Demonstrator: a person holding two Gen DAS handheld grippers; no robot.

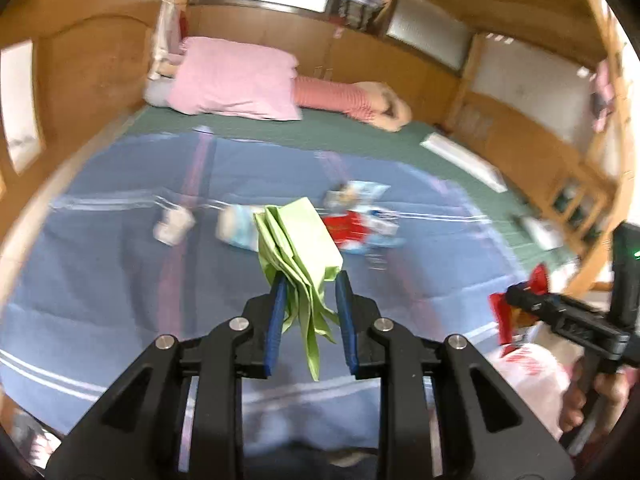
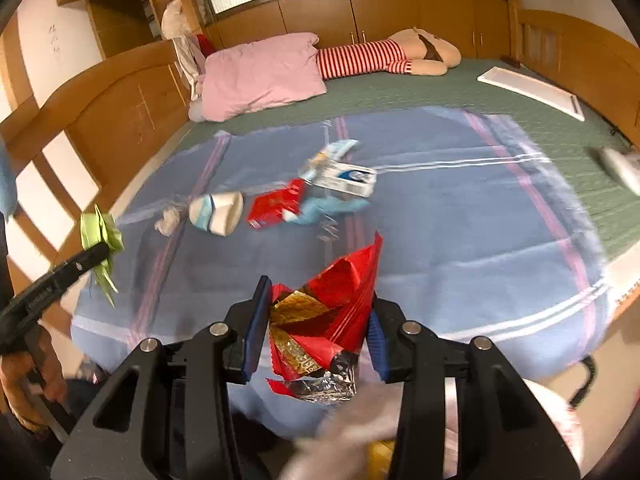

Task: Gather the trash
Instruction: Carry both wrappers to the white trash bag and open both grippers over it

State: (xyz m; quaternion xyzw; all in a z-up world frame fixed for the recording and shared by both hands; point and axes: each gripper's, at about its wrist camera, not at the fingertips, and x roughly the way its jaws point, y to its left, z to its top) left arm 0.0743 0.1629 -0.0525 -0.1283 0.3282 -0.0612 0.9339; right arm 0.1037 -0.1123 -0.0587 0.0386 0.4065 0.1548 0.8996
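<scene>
While both grippers are loaded, the job is transport, not picking. Left gripper (image 1: 310, 280) is clamped on folded green paper (image 1: 298, 240); the pads catch only its lower folds, the block sticks out past the tips and loose strips dangle between the jaws. Right gripper (image 2: 316, 312) is closed on a crumpled red foil wrapper (image 2: 324, 320), jaws fairly wide because the wrapper is bulky, silver lining hanging below.

Just below the right gripper sits something white with red print (image 1: 528, 376), likely the collection bag, though it's blurred and I can't confirm. A hand (image 1: 600, 396) holds the right tool's handle beside it.

Advice for this step: keep both grips squeezed until each piece is over the bag mouth. The green paper looks shallowly held, so no quick swings. Drop one side at a time so the tools don't collide. Foil is springy and may cling to a pad, so open fully and shake if needed.

Further out, on the blue striped blanket (image 2: 460, 240), more trash lies in a loose cluster: white crumpled tissue (image 2: 168, 220), face mask (image 2: 216, 210), red box (image 2: 274, 204), blue-white packaging (image 2: 348, 178).

Beyond that, pink pillow (image 2: 260, 72) and striped plush toy (image 2: 364, 58) on the green mattress; not trash, leave them.
</scene>
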